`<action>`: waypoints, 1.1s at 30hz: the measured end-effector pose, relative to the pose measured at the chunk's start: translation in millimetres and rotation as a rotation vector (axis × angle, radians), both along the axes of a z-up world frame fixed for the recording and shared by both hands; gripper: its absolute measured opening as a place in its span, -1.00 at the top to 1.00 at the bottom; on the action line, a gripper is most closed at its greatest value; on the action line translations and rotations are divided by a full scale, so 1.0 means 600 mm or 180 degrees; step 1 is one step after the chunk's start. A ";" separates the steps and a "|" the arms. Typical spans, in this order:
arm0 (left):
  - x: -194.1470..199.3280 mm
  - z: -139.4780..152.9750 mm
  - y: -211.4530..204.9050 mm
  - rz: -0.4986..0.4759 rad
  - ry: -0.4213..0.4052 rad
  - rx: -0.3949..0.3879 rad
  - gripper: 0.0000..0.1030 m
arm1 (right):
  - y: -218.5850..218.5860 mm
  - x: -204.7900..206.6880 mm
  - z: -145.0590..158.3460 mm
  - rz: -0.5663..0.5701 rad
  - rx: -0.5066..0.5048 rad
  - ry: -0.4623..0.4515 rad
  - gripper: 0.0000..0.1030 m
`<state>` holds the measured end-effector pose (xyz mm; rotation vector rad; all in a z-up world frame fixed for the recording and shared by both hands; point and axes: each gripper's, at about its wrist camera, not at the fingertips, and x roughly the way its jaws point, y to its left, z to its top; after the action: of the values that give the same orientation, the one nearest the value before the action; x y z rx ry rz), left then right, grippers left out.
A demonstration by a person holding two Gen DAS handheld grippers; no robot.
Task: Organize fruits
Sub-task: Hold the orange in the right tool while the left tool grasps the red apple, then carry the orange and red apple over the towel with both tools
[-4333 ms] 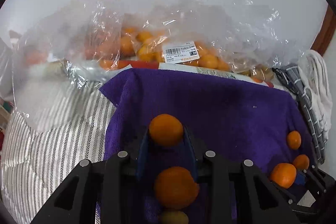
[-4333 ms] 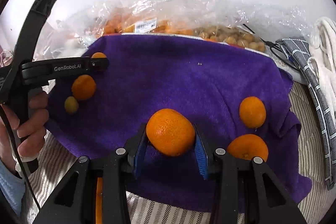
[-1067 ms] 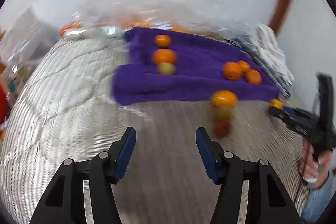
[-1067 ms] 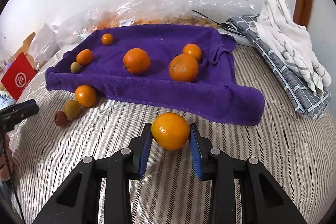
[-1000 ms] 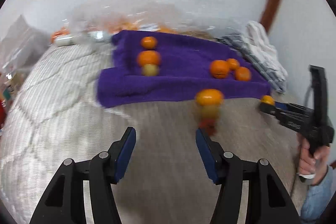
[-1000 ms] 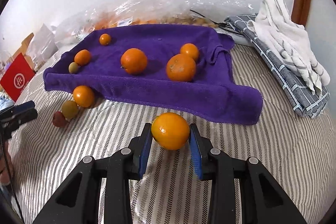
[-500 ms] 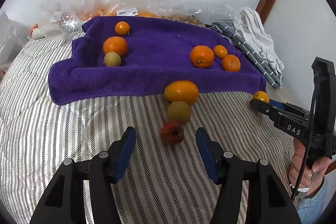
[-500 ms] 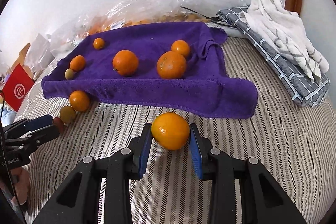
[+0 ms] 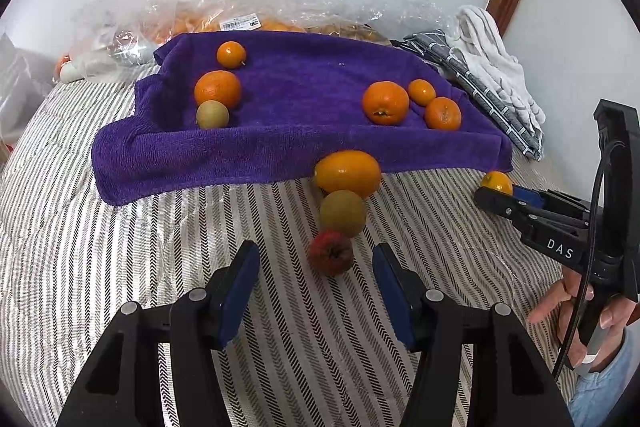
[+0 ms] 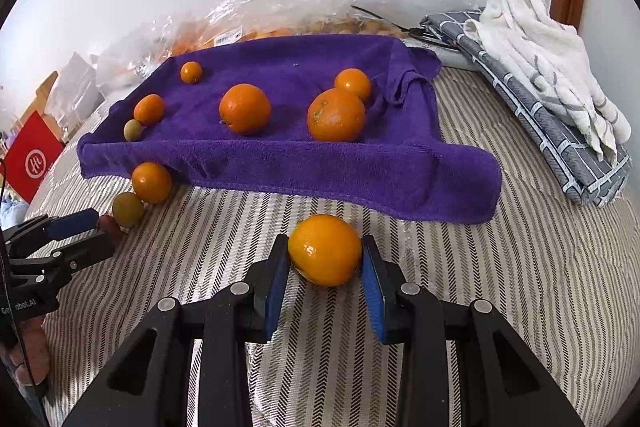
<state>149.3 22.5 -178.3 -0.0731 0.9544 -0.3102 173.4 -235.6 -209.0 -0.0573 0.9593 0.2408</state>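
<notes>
My right gripper (image 10: 325,269) is shut on an orange (image 10: 325,249), low over the striped bedspread in front of the purple towel (image 10: 288,155). It shows at the right of the left wrist view (image 9: 496,187). My left gripper (image 9: 316,267) is open and empty, its jaws either side of a small red fruit (image 9: 330,251). Behind that lie a green-brown fruit (image 9: 343,212) and an orange (image 9: 347,172), in a row at the towel's front edge (image 9: 240,163). Several oranges and one green-brown fruit (image 9: 212,114) lie on the towel.
Clear plastic bags of oranges (image 9: 248,15) lie behind the towel against the wall. Folded grey and white towels (image 10: 552,75) lie at the right. A red box (image 10: 32,159) stands at the far left. The striped bedspread (image 9: 120,267) covers the foreground.
My left gripper let go of the fruit on the towel, drew back, and now sits open at the red fruit. My right gripper carried its orange off the towel and down to the bedspread.
</notes>
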 end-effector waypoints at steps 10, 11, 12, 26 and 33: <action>0.008 -0.003 0.001 -0.0065 0.0025 -0.0129 0.57 | 0.008 -0.001 0.000 0.0083 -0.0050 -0.0012 0.32; 0.007 -0.002 0.001 -0.0083 0.0020 -0.0149 0.57 | 0.009 -0.001 -0.001 0.0086 -0.0059 -0.0004 0.32; 0.006 -0.001 0.002 -0.0100 0.0003 -0.0173 0.57 | 0.010 -0.001 -0.001 0.0081 -0.0063 -0.0001 0.32; -0.005 0.016 0.063 0.0246 -0.0145 -0.0654 0.57 | 0.002 -0.002 0.003 0.0055 0.0063 -0.0037 0.32; -0.018 0.046 0.086 0.0513 -0.0511 -0.0493 0.57 | -0.007 -0.004 0.018 0.0008 0.0126 -0.0111 0.32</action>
<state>138.7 73.9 -150.6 -0.2617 0.7593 -0.2368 171.0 -239.8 -198.5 -0.0264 0.9197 0.2602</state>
